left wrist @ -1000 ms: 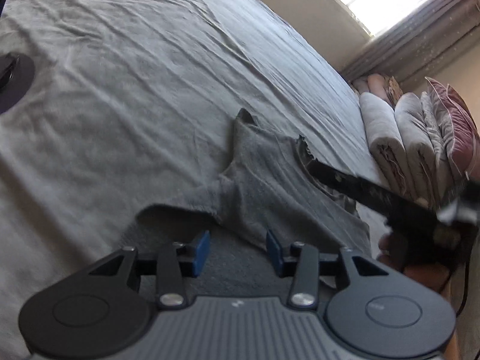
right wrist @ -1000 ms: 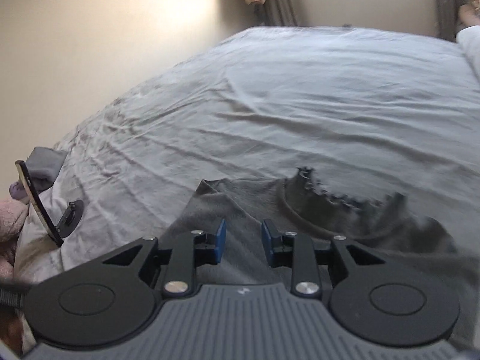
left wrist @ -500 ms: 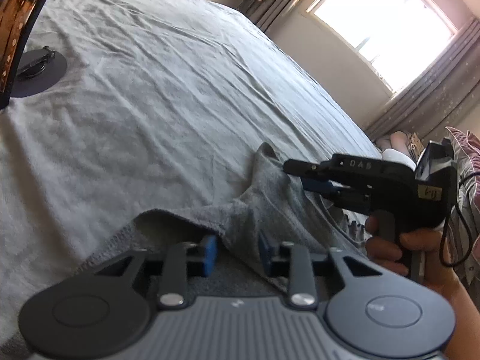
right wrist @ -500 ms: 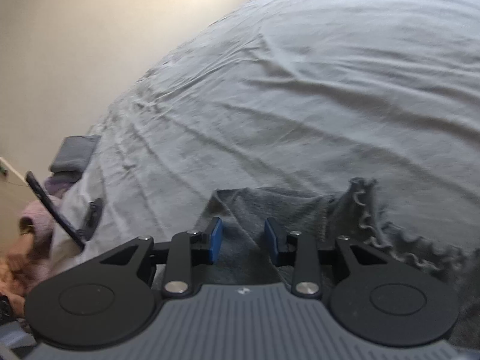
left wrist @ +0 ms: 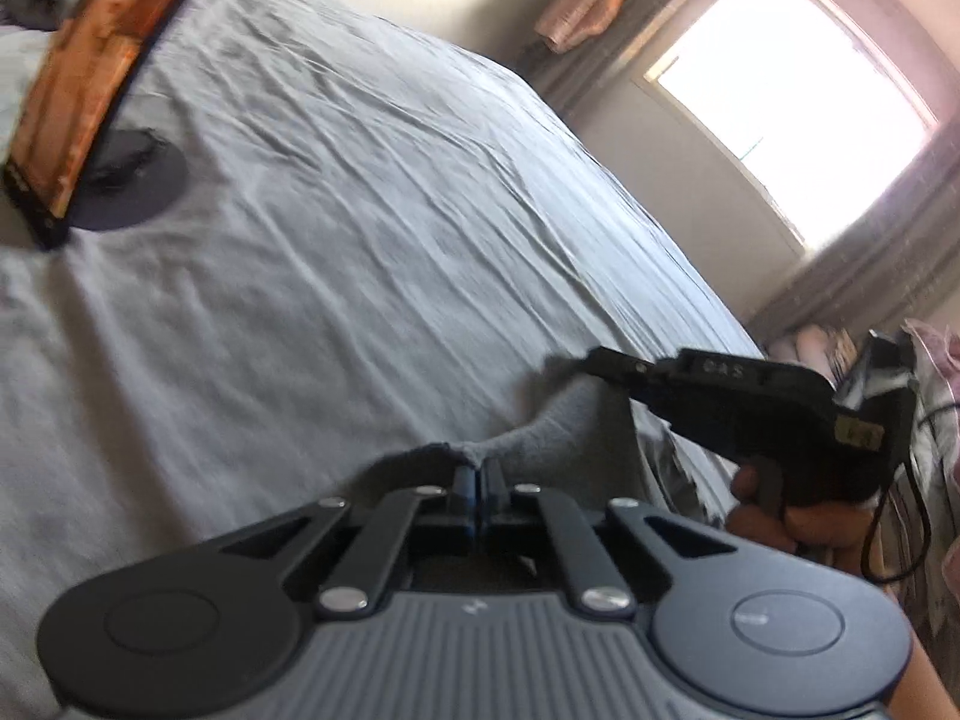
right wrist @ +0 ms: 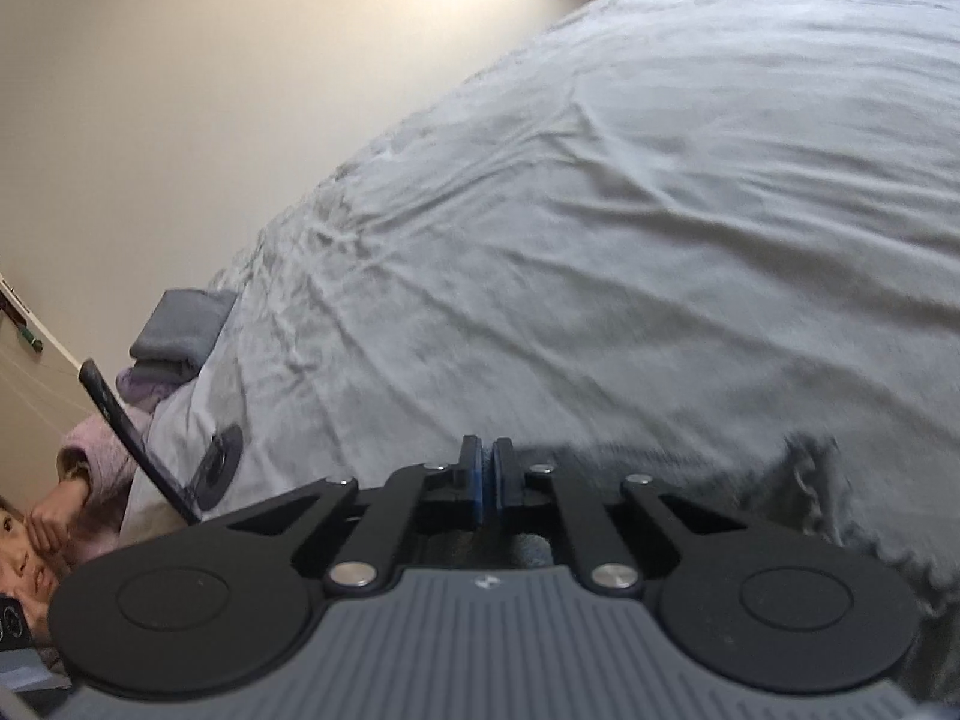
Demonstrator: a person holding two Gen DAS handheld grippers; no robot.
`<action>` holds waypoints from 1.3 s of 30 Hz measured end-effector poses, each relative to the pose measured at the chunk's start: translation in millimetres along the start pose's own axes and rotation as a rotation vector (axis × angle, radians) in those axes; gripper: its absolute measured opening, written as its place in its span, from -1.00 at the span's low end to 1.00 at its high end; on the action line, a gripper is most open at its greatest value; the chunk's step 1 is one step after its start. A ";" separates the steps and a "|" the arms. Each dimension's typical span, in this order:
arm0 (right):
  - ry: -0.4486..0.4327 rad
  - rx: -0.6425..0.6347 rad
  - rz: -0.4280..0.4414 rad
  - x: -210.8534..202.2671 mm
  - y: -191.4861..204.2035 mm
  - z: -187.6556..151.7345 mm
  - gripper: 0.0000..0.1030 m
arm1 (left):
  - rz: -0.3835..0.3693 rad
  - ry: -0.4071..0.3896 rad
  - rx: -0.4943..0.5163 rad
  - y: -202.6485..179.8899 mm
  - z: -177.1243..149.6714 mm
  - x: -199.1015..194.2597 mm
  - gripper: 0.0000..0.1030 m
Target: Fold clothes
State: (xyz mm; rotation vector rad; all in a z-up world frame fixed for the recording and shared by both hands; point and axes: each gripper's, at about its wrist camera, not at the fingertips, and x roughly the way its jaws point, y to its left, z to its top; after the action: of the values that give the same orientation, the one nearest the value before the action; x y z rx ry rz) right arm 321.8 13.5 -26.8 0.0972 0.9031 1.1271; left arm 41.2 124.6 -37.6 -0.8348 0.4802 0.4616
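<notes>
A grey garment [left wrist: 558,432] of soft knit cloth lies at the near edge of a bed covered by a wrinkled pale grey sheet [left wrist: 360,252]. In the left wrist view part of the cloth is drawn up off the sheet into a ridge that runs between the two grippers. In the right wrist view a scalloped, lace-like trim [right wrist: 840,516] edges the garment at lower right; the cloth there is blurred.

The left gripper [left wrist: 478,477] points down toward the bed at a shallow slope. Its jaws have just been closing and now stand together, pinching a raised fold of the garment between the blue pads. The right gripper [left wrist: 591,360] enters from the right in the left wrist view, held by a hand [left wrist: 798,525] wrapped round its handle, its tip at the far end of the raised ridge. In its own view the right gripper [right wrist: 486,474] has also just been closing; the jaws are clenched with grey cloth visible directly behind them, so it appears to grip the garment's edge.

A tablet [left wrist: 90,78] on a round black stand [left wrist: 129,180] rests on the sheet at far left. A bright window [left wrist: 792,114] with curtains lies beyond the bed.
</notes>
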 end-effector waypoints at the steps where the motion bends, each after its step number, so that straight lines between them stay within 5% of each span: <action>1: -0.008 -0.002 -0.002 2.9 2.0 2.4 -0.87 | 0.010 -0.002 -0.011 2.1 2.0 1.3 -0.98; 8: 0.027 0.012 -0.064 32.7 2.0 8.3 -0.90 | 0.031 0.033 -0.055 9.5 5.0 5.0 -0.97; 15: 0.101 0.030 -0.070 24.7 -0.3 16.9 -0.30 | 0.005 0.080 -0.137 17.7 9.1 6.4 -0.88; 21: 0.047 -0.032 -0.131 -5.8 16.9 8.9 -0.30 | -0.006 0.066 -0.094 9.6 10.4 -4.9 -0.79; 29: -0.081 0.024 -0.367 -100.1 10.7 -32.9 -0.16 | -0.037 0.007 0.049 -11.7 20.2 -13.2 -0.51; 39: -0.210 0.245 -0.683 -209.1 -3.2 -134.0 -0.15 | 0.001 0.133 0.214 -26.0 41.0 28.7 -0.51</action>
State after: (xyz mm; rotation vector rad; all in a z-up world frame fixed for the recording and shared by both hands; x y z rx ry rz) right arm 208.5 -205.4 3.8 0.0951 0.7929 0.3622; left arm 87.7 147.1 -15.1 -0.6611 0.6411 0.3503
